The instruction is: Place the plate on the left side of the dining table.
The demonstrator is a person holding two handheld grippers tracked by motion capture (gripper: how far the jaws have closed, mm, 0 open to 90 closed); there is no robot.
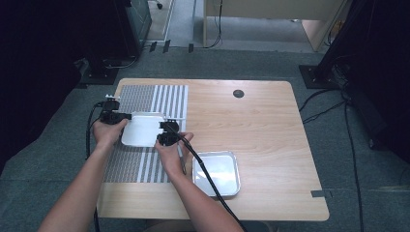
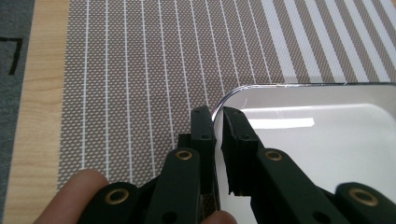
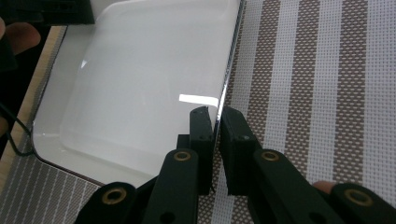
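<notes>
The white tray [image 1: 141,130] lay on the striped mat [image 1: 145,99], pinched at opposite edges by the two tools. The left hand-held gripper [image 2: 217,122] was clenched on the rim at a rounded corner, one jaw outside the lip and one inside. The right hand-held gripper [image 3: 216,122] was likewise clamped on the rim along a straight side, the thin edge running up between its jaws. In the high view the left one [image 1: 112,116] and the right one [image 1: 167,132] sat across the tray from each other.

The step in hand looked like a two-handed lift or shift of the tray. To do it well, both grips had to stay firm and rise together, keeping the tray level, since the rim was thin and glossy and might slip. A second tray [image 1: 216,173] sat on the counter [image 1: 251,125] near the right forearm, so any swing that way needed clearance.
</notes>
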